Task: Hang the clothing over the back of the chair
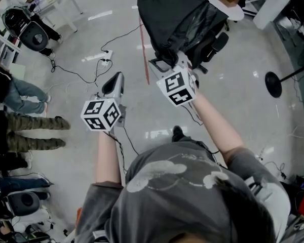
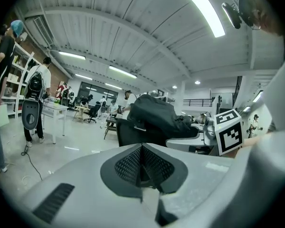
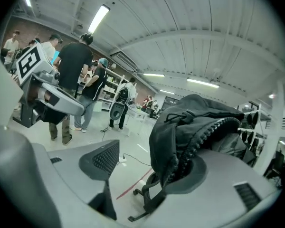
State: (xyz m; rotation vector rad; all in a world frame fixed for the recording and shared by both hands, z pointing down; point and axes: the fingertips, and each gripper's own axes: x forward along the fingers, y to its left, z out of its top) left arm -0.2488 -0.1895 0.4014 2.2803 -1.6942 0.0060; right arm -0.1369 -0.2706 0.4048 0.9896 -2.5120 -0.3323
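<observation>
Looks like the tail end of the hanging step. Black jacket (image 1: 177, 19) already draped across the top edge of the chair (image 1: 214, 43) back, bunched there, hem falling down the near side and clear of the floor (image 1: 233, 85).

Right gripper (image 1: 167, 64) up at the jacket's lower near edge, jaws spread. Zipper edge of the cloth lying against one pad (image 3: 204, 175), the other pad (image 3: 102, 159) standing apart from it, so no pinch on anything. Left gripper (image 1: 115, 85) out to the left of the chair, well apart from the jacket, jaws pressed together on nothing.

Calls next for drawing the right gripper back from the hem, slowly enough not to catch the zipper teeth on the pad and drag the cloth off the top edge. Cannot tell from here how much cloth hangs down the far side of the back. If little, probably needs a nudge further over the edge before leaving it, most likely with the right gripper, being the nearer.
</observation>
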